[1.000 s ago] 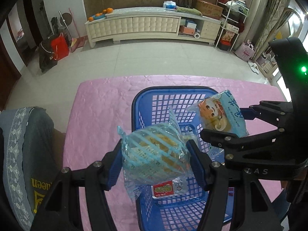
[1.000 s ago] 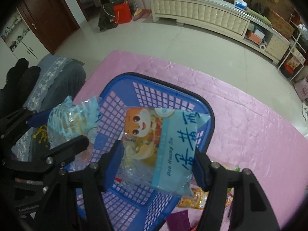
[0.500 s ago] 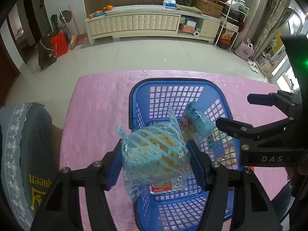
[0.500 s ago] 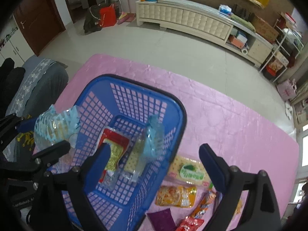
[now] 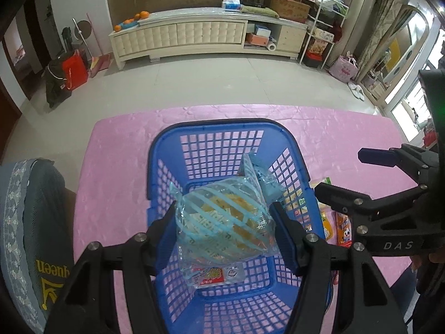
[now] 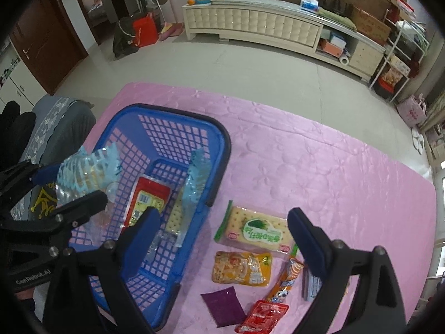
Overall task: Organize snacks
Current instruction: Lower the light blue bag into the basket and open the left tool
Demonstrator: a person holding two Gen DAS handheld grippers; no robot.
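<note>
The left gripper (image 5: 224,224) fingers clamp a blue-striped snack bag (image 5: 222,220) above the blue basket (image 5: 178,139). The right gripper (image 6: 224,240) fingers stand wide apart, holding nothing, above loose snack packets (image 6: 254,232) on the pink surface (image 6: 333,167).

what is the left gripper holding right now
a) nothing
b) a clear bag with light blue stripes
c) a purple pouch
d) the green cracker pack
b: the left gripper is shut on the blue-striped bag above the blue basket, while the right gripper is open with nothing between its fingers.
</note>
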